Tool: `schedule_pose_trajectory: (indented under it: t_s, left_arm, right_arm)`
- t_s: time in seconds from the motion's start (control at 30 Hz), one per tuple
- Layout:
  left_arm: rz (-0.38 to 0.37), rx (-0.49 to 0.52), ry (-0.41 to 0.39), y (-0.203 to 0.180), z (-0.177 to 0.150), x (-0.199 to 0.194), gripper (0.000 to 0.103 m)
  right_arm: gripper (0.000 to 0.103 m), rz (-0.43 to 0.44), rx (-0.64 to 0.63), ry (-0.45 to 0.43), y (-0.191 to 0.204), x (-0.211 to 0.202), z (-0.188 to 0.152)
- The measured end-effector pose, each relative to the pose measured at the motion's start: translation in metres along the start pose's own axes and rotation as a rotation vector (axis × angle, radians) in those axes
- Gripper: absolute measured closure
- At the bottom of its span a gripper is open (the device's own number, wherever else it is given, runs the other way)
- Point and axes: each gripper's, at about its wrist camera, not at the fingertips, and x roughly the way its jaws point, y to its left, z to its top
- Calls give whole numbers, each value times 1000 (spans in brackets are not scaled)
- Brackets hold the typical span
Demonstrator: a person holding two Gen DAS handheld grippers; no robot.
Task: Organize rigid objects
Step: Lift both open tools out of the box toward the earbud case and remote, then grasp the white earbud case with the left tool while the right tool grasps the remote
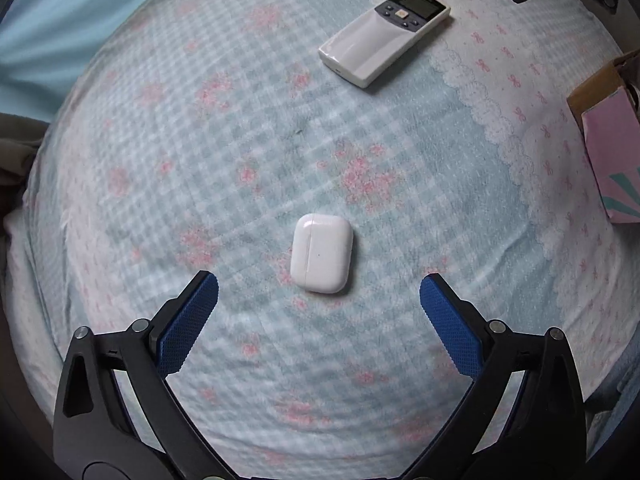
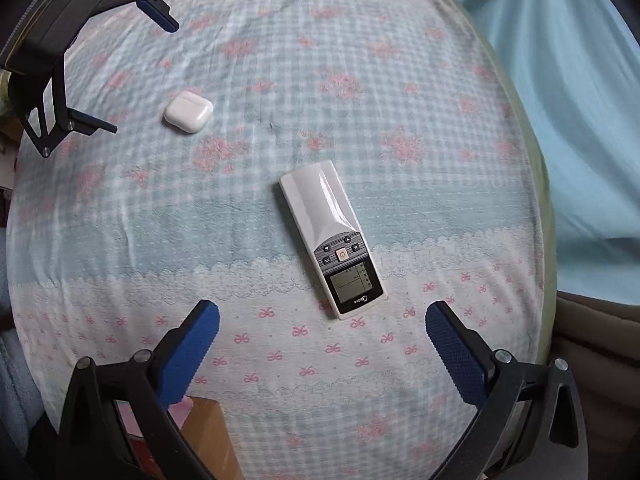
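A white earbud case (image 1: 322, 253) lies flat on the patterned blanket, just ahead of my left gripper (image 1: 319, 285), which is open with the case between and slightly beyond its blue fingertips. The same earbud case (image 2: 188, 111) shows small at the upper left of the right wrist view, with the left gripper (image 2: 142, 76) open beside it. A white remote control (image 2: 331, 243) with a small screen lies ahead of my right gripper (image 2: 322, 316), which is open and empty. That remote control (image 1: 385, 35) sits far ahead in the left wrist view.
A pink and brown cardboard box (image 1: 612, 140) stands at the right edge of the bed; part of this box (image 2: 208, 436) shows under the right gripper. The blanket (image 1: 200, 140) is soft, checked blue with pink flowers. A light blue curtain (image 2: 568, 120) hangs beyond the bed.
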Motion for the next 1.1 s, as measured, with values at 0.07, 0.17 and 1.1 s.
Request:
schedule_pose_trajectory:
  t_s: [0.07,0.17,1.1]
  left_arm:
    - [-21,25,20,2,5,19,4]
    - [-35,44,58,6,9,44,7]
    - [-157,79,72,-10,24,71,62]
  right_arm:
    - [0,2,-38,42,-5,25,9]
    - [0,20,-89,91,-8,56,22]
    - [47,157,-74,226,-19,123,60]
